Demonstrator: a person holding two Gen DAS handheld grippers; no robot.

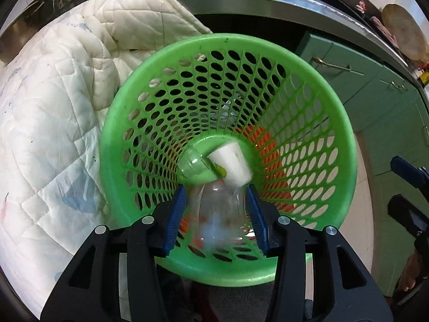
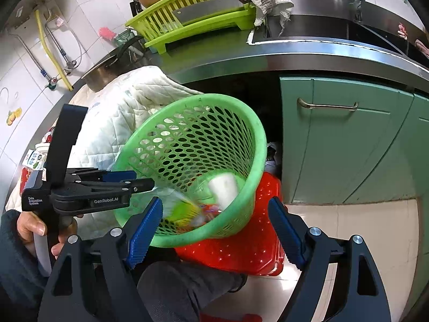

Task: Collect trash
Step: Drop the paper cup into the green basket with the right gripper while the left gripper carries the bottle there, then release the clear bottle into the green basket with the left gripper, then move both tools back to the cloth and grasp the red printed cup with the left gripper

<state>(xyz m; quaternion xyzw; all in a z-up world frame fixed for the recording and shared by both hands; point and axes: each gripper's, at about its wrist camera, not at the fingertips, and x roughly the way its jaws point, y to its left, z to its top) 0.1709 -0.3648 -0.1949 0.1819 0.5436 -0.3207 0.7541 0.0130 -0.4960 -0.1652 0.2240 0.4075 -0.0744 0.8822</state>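
left hand-held gripper [image 1: 215, 214] spread around blurred clear bottle [image 1: 217, 212], over green basket [image 1: 335, 145]

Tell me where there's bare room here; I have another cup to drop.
Free: the far half of the green basket bottom, behind the white cup, and floor tiles between red crate and cabinets. Crowded: near side, where the left gripper has a blurred bottle.

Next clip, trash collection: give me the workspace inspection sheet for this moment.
Surface: pale floor tiles.
Job's things: green basket tilted, holding white paper cup and clear cup; blurred clear plastic bottle between left fingers.
Clutter: red basket beneath; quilted cloth.
Grippers: left gripper at the basket mouth, grip unclear; right gripper open, empty.
Cables: nothing seen.
Surroundings: green cabinets, steel counter, dish rack.
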